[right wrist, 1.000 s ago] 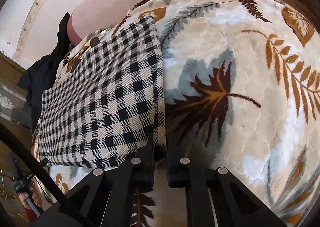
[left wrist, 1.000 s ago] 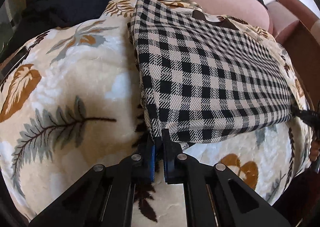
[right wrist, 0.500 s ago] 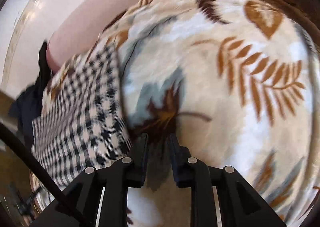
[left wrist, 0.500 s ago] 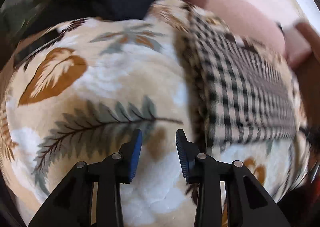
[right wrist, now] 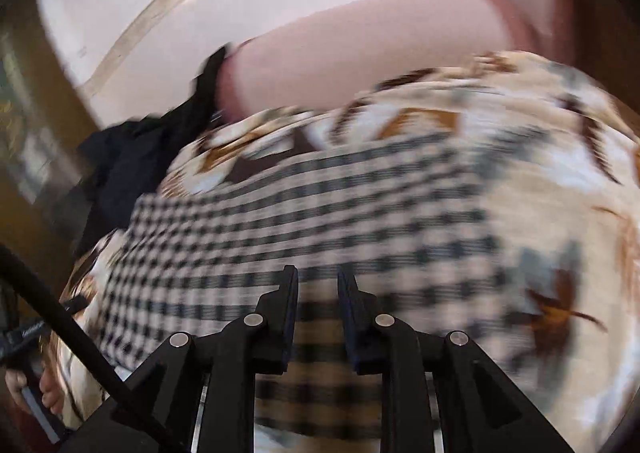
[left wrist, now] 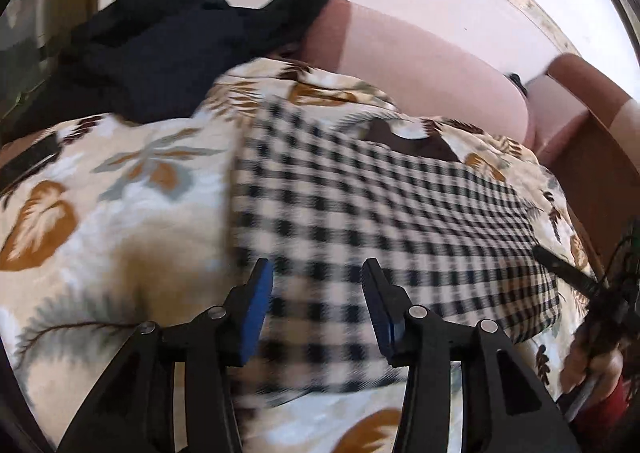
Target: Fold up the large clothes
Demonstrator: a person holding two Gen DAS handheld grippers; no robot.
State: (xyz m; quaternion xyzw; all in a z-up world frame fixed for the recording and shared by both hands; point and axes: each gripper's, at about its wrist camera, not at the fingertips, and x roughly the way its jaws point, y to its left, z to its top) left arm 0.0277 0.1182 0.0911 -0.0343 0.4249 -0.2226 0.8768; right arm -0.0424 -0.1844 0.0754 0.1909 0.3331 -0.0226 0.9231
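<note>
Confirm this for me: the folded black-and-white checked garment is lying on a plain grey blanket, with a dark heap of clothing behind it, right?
Not quite. The checked garment lies on a cream blanket printed with brown and grey leaves, not plain grey; the left wrist view shows it. The dark clothing heap is behind it.

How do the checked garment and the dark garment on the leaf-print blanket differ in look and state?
The checked garment is black-and-cream gingham; the dark garment is plain and near black. The checked garment lies flat as a folded rectangle in the middle of the leaf-print blanket; the dark garment sits in a rumpled heap at the blanket's far edge, against the pink cushion. Neither is held by a gripper.
</note>
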